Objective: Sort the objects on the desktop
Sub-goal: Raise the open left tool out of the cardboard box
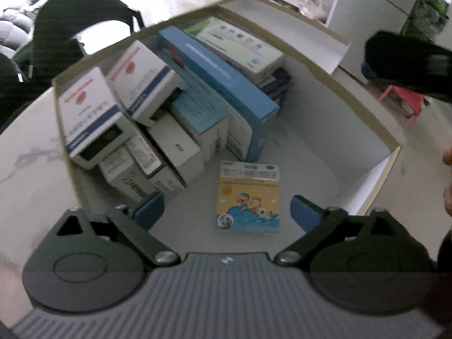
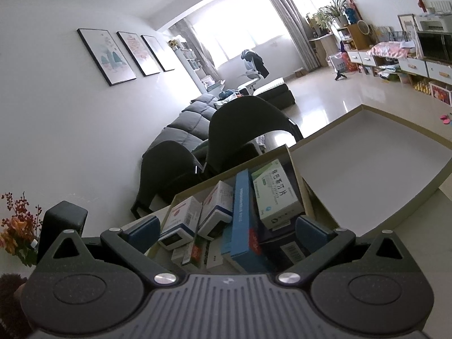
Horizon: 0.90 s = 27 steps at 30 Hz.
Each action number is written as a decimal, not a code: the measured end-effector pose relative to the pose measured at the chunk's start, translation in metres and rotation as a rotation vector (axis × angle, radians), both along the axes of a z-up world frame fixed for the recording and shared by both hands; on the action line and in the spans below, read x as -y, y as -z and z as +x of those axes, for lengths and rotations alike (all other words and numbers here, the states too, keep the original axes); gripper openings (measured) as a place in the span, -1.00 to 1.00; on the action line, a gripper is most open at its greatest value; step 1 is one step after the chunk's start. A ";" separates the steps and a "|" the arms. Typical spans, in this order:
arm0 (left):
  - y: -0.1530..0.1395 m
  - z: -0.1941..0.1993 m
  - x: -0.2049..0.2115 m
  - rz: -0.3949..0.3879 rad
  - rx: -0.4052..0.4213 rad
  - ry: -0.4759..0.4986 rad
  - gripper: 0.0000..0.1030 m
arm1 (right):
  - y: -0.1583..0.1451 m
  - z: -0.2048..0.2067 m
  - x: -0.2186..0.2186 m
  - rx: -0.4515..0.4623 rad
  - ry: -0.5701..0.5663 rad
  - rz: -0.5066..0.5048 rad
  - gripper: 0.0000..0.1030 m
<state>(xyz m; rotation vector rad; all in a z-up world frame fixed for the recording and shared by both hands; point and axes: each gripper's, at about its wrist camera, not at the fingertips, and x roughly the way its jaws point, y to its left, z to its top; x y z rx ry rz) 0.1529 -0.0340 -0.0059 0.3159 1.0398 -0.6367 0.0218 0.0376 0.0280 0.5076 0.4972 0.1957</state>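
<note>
A shallow cardboard box (image 1: pixel 364 104) on the white table holds several medicine boxes: two white ones with red and blue print (image 1: pixel 87 113), a long blue box (image 1: pixel 223 84) and a white-green one (image 1: pixel 240 46). A small yellow and blue box with a cartoon (image 1: pixel 248 196) lies flat on the box floor. My left gripper (image 1: pixel 227 212) is open above it, its blue pads either side, not touching. My right gripper (image 2: pixel 226 233) is open and empty, hovering over the stacked boxes; the long blue box (image 2: pixel 241 220) and the white-green box (image 2: pixel 275 195) lie ahead of it.
The box lid (image 2: pixel 367 152) stands open to the right in the right wrist view. Black chairs (image 2: pixel 248 132) stand behind the table, with a grey sofa (image 2: pixel 186 124) beyond. A flower arrangement (image 2: pixel 17 231) stands at the left. The other gripper's dark body (image 1: pixel 406 65) shows at upper right.
</note>
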 end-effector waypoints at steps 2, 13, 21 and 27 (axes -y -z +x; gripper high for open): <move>-0.008 -0.007 -0.003 -0.014 0.027 -0.018 0.99 | -0.003 -0.005 -0.003 0.006 0.000 -0.009 0.99; -0.036 -0.047 -0.022 -0.081 0.216 -0.234 1.00 | -0.013 -0.031 -0.015 0.016 0.036 -0.103 0.99; -0.046 -0.076 -0.031 -0.146 0.289 -0.321 1.00 | -0.015 -0.047 -0.022 0.056 0.083 -0.184 0.99; -0.046 -0.089 -0.036 -0.146 0.310 -0.418 1.00 | -0.008 -0.049 -0.030 0.022 0.094 -0.257 1.00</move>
